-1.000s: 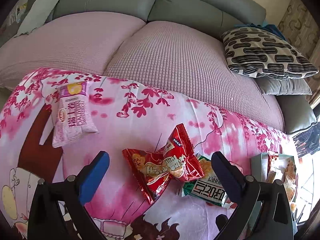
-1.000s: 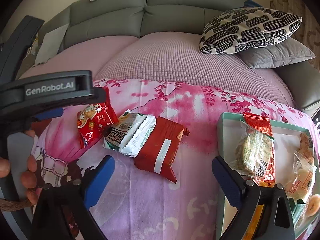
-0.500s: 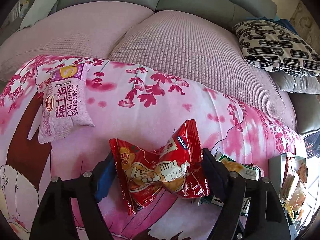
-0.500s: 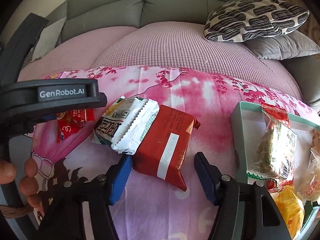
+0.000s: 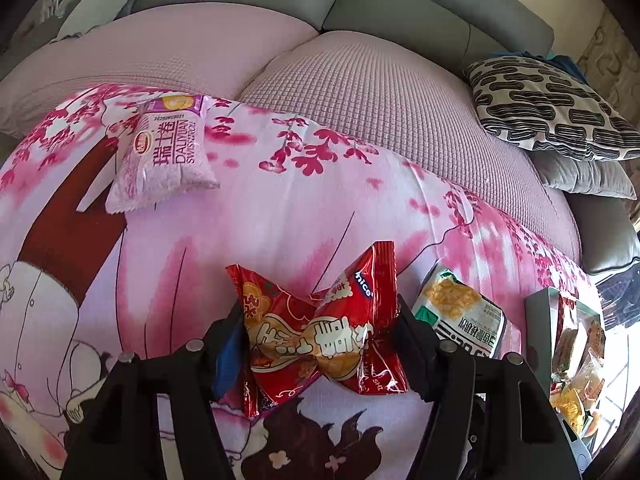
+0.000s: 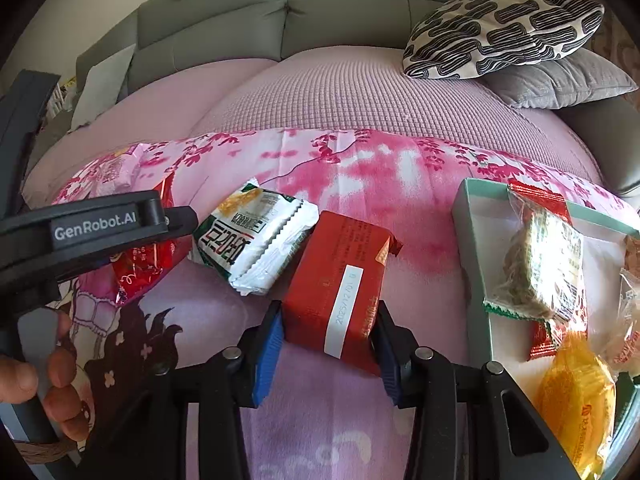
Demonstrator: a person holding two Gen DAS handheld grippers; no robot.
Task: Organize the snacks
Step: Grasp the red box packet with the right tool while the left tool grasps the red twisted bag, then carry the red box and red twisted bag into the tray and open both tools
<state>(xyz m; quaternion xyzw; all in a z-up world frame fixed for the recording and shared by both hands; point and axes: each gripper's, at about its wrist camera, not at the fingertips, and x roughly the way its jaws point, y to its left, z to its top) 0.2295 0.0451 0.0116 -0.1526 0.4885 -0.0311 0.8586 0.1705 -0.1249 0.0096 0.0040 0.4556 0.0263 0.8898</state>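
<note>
Through my left wrist camera, my left gripper (image 5: pixel 320 340) is closing on a crinkly, glossy red snack bag (image 5: pixel 320 328) lying on the pink floral cloth (image 5: pixel 300 208); the pads seem to touch its sides.

Through my right, my right gripper (image 6: pixel 326 336) is closing on a boxy red foil packet (image 6: pixel 340 280), beside the pale tray (image 6: pixel 472 248) of snacks.

We see glossy crinkled foil red snack packet (image 5: pixel 320 332) | smooth printed cloth pink blanket (image 5: pixel 280 208) beneath it | waffle-textured sofa cover (image 5: pixel 360 92) behind the packet
</note>
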